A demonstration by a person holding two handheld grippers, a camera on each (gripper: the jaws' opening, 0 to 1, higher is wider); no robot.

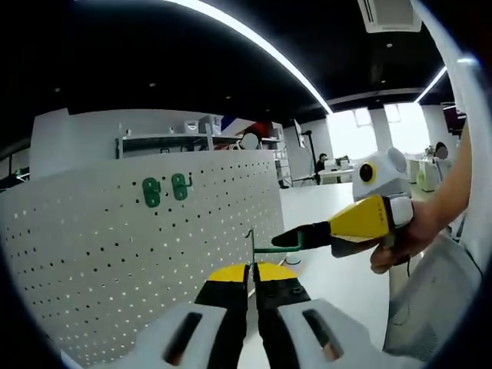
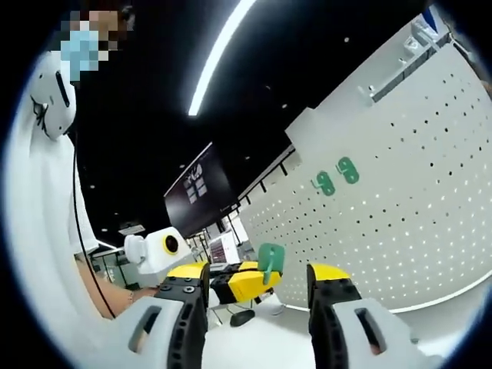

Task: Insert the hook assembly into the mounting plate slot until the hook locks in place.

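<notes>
In the left gripper view, the left gripper (image 1: 251, 286) is rising from the bottom with its two black jaws standing almost together, and the thin upright end of a green hook (image 1: 265, 247) is sitting between their tips, so the jaws are pinching it. The hook's bar is running to the right, where the right gripper (image 1: 296, 239), yellow and black and held by a person's hand (image 1: 406, 238), is touching its other end; I cannot tell how far that gripper's jaws are open here. Behind them the white pegboard (image 1: 115, 238) is standing upright on the left, and two more green hooks (image 1: 165, 189) are hanging side by side high on it. The hook in the jaws is in the air near the board, not touching it. In the right gripper view, the right gripper (image 2: 259, 294) is showing its jaws set wide apart. The green hook (image 2: 270, 259) is standing between them, against the left gripper's (image 2: 247, 283) yellow tip. The pegboard (image 2: 415, 215) is filling the right side, with the two hanging hooks (image 2: 336, 177) far up on it.
</notes>
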